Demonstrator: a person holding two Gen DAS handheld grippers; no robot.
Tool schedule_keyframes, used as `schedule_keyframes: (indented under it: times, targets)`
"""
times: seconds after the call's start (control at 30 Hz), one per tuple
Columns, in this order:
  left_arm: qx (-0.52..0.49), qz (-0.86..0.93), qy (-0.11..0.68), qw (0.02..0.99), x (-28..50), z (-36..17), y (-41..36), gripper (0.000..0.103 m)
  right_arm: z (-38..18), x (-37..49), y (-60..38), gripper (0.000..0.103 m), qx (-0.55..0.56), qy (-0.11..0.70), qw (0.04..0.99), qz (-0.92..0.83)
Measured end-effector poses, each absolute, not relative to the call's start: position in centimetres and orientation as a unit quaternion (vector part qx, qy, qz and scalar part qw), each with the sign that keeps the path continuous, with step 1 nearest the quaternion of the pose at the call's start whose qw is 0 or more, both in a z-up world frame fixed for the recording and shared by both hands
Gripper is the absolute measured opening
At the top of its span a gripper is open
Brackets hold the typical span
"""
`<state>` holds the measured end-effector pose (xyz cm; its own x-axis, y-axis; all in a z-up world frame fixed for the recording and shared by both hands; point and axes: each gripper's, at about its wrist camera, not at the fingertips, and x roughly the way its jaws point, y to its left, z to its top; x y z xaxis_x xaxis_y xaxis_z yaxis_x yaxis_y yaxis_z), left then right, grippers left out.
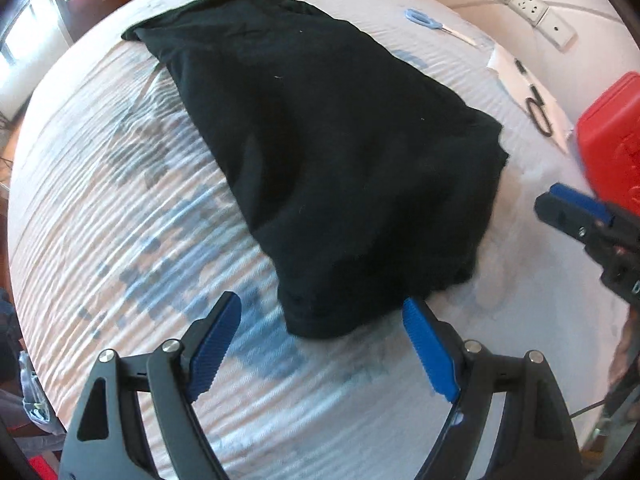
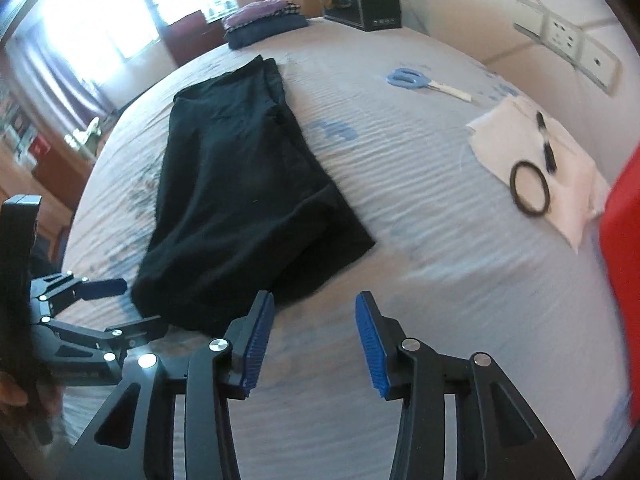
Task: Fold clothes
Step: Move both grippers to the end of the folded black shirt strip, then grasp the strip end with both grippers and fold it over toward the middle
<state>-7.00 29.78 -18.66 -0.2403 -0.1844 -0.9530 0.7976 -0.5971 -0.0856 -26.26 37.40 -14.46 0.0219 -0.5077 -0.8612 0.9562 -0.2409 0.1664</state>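
1. Garments on the striped bedspread (image 1: 120, 240) numbered one laid out flat: a black garment (image 1: 320, 152), folded lengthwise, running from about 11 o'clock down toward 6 o'clock in the left wrist view.
2. One stack of folded clothes (image 2: 264, 20) sat at the far edge of the bed, at 12 o'clock in the right wrist view, well apart from the black garment.
3. Two grippers were in view. The left gripper (image 1: 322, 354) hung over the near end of the black garment, its two blue pads spread wide, one on each side of the hem, with nothing pressed between them.
4. The right gripper (image 2: 314, 344) stood just beside the garment's near right corner, over bare bedspread. Its two pads were apart with nothing between them.
5. Two pairs of scissors appeared in the left wrist view: one blue-handled pair (image 1: 436, 24) at 1 o'clock and what looked like one black-handled pair (image 1: 538, 114) at 2 o'clock, lying on one white cloth (image 2: 560, 168).
6. One black marker (image 2: 546, 140) lay on that same cloth, just beside the black ring.
7. One dark box (image 2: 360, 0) stood at 12 o'clock, near the clothes stack.
8. One wall socket panel (image 2: 568, 40) showed at 1 o'clock.
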Motion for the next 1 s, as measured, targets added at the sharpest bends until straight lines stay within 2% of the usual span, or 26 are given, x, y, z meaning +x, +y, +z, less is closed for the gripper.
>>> schedule_keyframes:
  times: [0.43,0.5,0.57,0.6,0.63,0.67,0.7,1.0]
  targets:
    - [0.506,-0.741,0.275,0.345,-8.9,-19.1,29.4,0.082,-17.7,-28.1,33.8,0.053,0.398,0.285,0.596,-0.637]
    - [0.510,-0.744,0.272,0.336,-9.0,-18.9,29.2,0.067,-18.1,-28.1,33.7,0.054,0.396,0.288,0.600,-0.632]
    - [0.509,-0.748,0.275,0.324,-7.7,-18.1,29.1,0.030,-18.6,-28.0,33.5,0.054,0.393,0.293,0.603,-0.629]
    - [0.511,-0.749,0.283,0.312,-7.8,-18.0,29.0,0.023,-18.6,-28.0,33.5,0.054,0.393,0.291,0.603,-0.630]
    - [0.513,-0.749,0.291,0.301,-7.9,-17.9,28.8,0.017,-18.6,-28.0,33.5,0.042,0.394,0.289,0.603,-0.631]
    - [0.514,-0.750,0.298,0.290,-7.9,-17.7,28.7,0.015,-18.4,-28.0,33.4,0.014,0.398,0.285,0.602,-0.631]
    - [0.512,-0.753,0.299,0.285,-7.8,-17.3,28.5,0.015,-18.2,-28.0,33.4,0.011,0.403,0.281,0.601,-0.631]
    - [0.444,-0.809,0.278,0.268,-5.9,-9.9,23.4,0.013,-12.6,-28.2,30.8,0.011,0.416,0.188,0.623,-0.635]
